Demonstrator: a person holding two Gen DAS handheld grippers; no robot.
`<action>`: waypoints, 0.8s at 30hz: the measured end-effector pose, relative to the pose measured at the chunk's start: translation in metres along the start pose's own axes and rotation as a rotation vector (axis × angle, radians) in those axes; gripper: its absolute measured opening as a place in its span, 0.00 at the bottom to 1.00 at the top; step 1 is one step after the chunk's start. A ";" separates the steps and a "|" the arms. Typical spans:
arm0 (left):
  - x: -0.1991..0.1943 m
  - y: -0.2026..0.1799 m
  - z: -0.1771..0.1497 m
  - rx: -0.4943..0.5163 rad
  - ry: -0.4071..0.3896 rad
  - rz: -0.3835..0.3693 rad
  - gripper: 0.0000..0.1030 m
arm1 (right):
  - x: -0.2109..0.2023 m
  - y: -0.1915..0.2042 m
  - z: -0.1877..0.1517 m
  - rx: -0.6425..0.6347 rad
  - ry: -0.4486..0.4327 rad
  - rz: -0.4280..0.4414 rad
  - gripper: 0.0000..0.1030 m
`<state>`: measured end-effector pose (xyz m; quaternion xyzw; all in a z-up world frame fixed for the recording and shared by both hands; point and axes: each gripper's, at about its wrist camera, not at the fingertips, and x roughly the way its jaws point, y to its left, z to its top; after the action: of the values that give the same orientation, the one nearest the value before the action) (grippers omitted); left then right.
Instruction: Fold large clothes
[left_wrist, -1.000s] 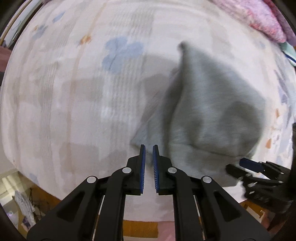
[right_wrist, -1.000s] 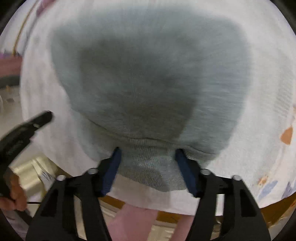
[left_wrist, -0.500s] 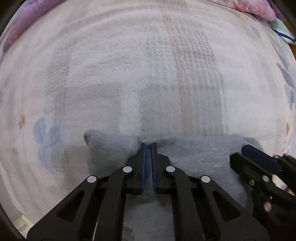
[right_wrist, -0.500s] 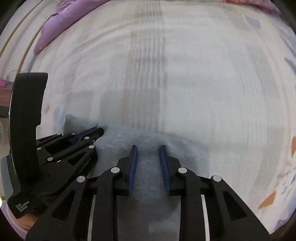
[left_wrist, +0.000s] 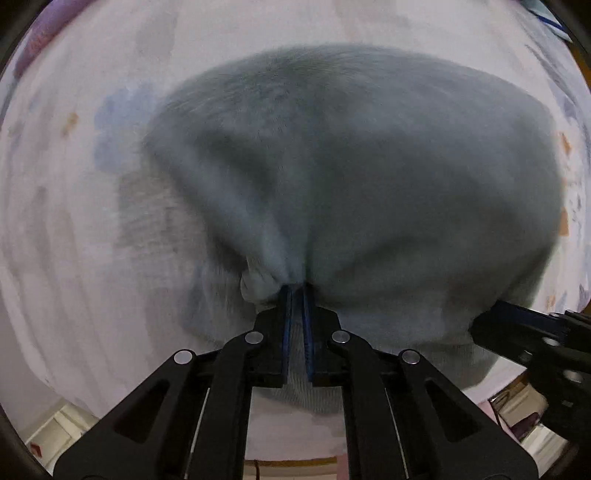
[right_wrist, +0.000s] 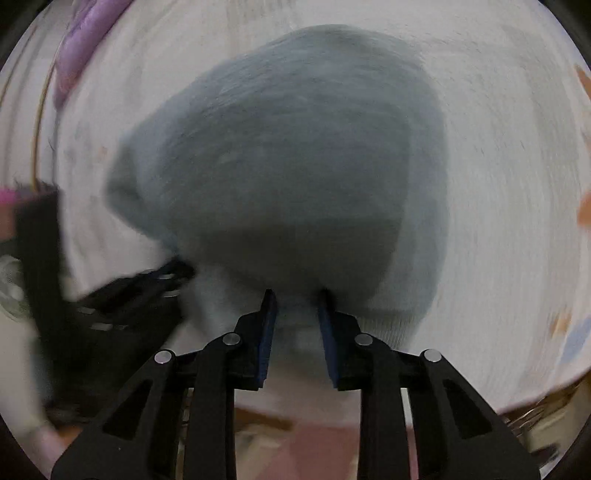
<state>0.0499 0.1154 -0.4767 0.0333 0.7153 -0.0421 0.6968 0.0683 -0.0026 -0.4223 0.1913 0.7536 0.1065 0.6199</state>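
A grey knit sweater (left_wrist: 369, 166) lies bunched on the bed, blurred by motion in both views. My left gripper (left_wrist: 295, 291) is shut on a pinch of its near edge by the ribbed hem. The right gripper (right_wrist: 295, 295) has the ribbed hem of the sweater (right_wrist: 295, 166) between its blue pads, which touch the cloth; its jaws are opening slightly. Each gripper shows in the other's view: the right gripper (left_wrist: 517, 325) at the sweater's right corner, the left gripper (right_wrist: 155, 288) at the left.
The bed is covered by a white blanket (left_wrist: 74, 221) with faint blue and orange prints, also seen as blanket (right_wrist: 517, 221). A purple pillow (right_wrist: 81, 48) lies at the far left. The bed's near edge and the floor run along the bottom.
A second ago the left gripper hung shut on nothing beside the sweater; now it pinches the hem. Both grippers swung out over the blanket, then came back toward the near edge with the cloth.
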 end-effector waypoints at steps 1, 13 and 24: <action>-0.002 0.002 -0.003 0.000 -0.005 -0.006 0.06 | 0.006 0.000 -0.005 -0.045 -0.002 -0.033 0.36; -0.019 0.067 -0.020 -0.156 -0.043 -0.154 0.77 | -0.045 -0.014 0.007 -0.137 -0.090 0.028 0.92; 0.003 0.087 0.038 -0.054 -0.083 -0.505 0.84 | -0.004 -0.071 0.061 -0.098 -0.025 0.213 0.93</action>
<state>0.0968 0.1975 -0.4824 -0.1668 0.6724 -0.1970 0.6937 0.1173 -0.0734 -0.4603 0.2413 0.7151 0.2061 0.6229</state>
